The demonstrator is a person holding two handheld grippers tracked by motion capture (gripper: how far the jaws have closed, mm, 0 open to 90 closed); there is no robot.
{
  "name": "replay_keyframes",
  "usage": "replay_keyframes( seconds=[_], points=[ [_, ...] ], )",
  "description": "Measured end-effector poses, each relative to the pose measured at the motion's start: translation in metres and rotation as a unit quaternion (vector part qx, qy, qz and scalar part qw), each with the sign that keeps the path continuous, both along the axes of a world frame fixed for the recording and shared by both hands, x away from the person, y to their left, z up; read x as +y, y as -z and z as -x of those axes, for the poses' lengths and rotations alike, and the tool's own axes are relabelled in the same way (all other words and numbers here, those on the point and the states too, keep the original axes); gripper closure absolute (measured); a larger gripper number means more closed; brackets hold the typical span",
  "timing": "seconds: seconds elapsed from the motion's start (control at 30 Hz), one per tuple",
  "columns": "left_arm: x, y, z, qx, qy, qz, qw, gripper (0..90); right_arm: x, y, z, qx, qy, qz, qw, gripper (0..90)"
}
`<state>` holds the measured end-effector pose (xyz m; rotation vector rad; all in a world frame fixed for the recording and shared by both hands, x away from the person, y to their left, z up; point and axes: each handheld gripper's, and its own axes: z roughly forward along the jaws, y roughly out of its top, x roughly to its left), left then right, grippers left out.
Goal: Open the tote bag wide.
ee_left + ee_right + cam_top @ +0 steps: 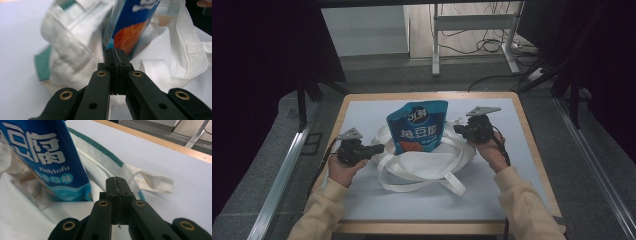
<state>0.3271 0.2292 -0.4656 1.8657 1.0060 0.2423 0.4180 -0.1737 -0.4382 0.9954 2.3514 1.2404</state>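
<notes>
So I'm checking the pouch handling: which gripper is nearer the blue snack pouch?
Right. The right gripper sits beside the blue snack pouch on its right; the left gripper is lower-left, slightly farther off.

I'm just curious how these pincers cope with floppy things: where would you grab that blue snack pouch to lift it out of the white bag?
Probably by the flat sealed top edge of the snack pouch, coming from above. It stands nearly upright in the cloth bag, so the top is free, thin enough for the jaws, and clear of the cloth folds around its base.
</notes>
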Motion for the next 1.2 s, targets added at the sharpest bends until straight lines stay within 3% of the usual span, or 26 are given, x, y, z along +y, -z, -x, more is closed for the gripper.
replay_keyframes(
  seconds=[0.2, 0.27, 0.57, 0.83, 0.97, 1.2],
  points=[
    [0.005, -0.008, 0.011, -0.018, -0.015, -0.012, 0.9996, 90.0, -0.016, -0.005, 0.015, -0.012, 0.002, -0.023, 0.9997, 88.8],
    [0.006, -0.005, 0.015, -0.022, -0.022, -0.025, 0.9992, 90.0, -0.022, -0.005, 0.023, -0.018, 0.0, -0.028, 0.9995, 88.1],
    [0.021, 0.007, 0.035, -0.019, -0.039, -0.031, 0.9986, 87.2, -0.059, 0.004, 0.059, -0.033, 0.004, -0.042, 0.9985, 83.3],
    [0.02, 0.012, 0.047, -0.035, -0.058, -0.05, 0.9964, 56.8, -0.076, 0.019, 0.077, -0.037, 0.02, -0.033, 0.9986, 55.2],
    [0.019, 0.014, 0.048, -0.046, -0.074, -0.071, 0.9937, 42.0, -0.08, 0.026, 0.081, -0.029, 0.025, -0.033, 0.9987, 49.0],
    [0.018, 0.016, 0.052, -0.049, -0.067, -0.077, 0.9936, 37.8, -0.083, 0.034, 0.08, -0.017, 0.033, -0.031, 0.9988, 46.7]
  ],
)
